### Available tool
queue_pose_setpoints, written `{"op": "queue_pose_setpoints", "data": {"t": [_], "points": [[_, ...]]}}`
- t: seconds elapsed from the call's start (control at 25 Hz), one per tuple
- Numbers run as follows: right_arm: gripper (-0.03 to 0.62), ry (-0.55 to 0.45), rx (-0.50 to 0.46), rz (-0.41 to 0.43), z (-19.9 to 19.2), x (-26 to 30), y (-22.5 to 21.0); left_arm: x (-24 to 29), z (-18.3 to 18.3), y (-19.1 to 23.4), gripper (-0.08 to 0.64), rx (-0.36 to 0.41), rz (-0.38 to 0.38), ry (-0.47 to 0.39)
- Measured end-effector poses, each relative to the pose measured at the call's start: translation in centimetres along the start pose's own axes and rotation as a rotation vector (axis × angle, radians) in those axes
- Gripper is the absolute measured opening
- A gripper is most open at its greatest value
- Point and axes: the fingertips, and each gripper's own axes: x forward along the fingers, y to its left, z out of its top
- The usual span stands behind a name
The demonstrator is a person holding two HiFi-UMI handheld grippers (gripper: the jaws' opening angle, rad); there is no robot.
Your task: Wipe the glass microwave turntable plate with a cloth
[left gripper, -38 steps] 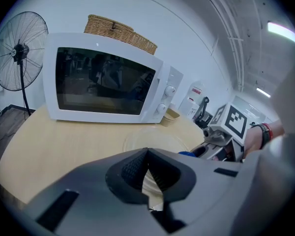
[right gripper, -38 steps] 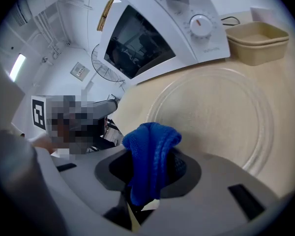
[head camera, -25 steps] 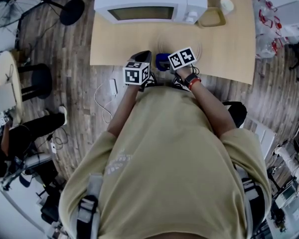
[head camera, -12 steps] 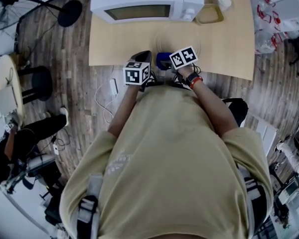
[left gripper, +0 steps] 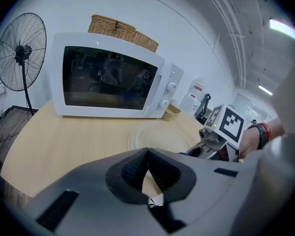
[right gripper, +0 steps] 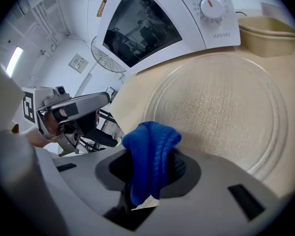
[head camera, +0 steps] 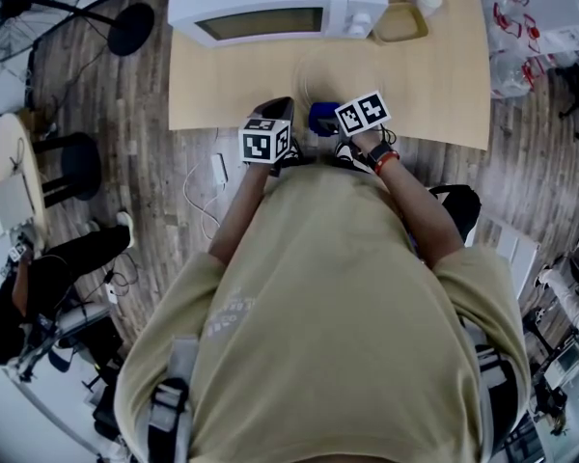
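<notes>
Two grippers: right gripper (right gripper: 153, 173) jaws clamp a blue cloth (right gripper: 150, 144); left gripper (left gripper: 147, 167) jaws are closed, empty. The glass plate (right gripper: 226, 107) lies on the table (left gripper: 54, 141) just ahead of both. Wiping likely not yet started.

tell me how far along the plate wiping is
Done: the plate lies out on the table, and the right gripper is shut on the blue cloth. In hand: the cloth is at the plate's near rim. Left: seemingly the wiping itself; the left gripper is shut and empty.
</notes>
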Motion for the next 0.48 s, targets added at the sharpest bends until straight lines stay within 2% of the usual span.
{"op": "queue_pose_setpoints", "data": {"t": [0.48], "points": [[0.133, 0.018, -0.006, -0.050, -1.8, -2.4, -1.6, 1.1, 0.1, -1.6, 0.017, 0.020, -0.030, 0.010]]}}
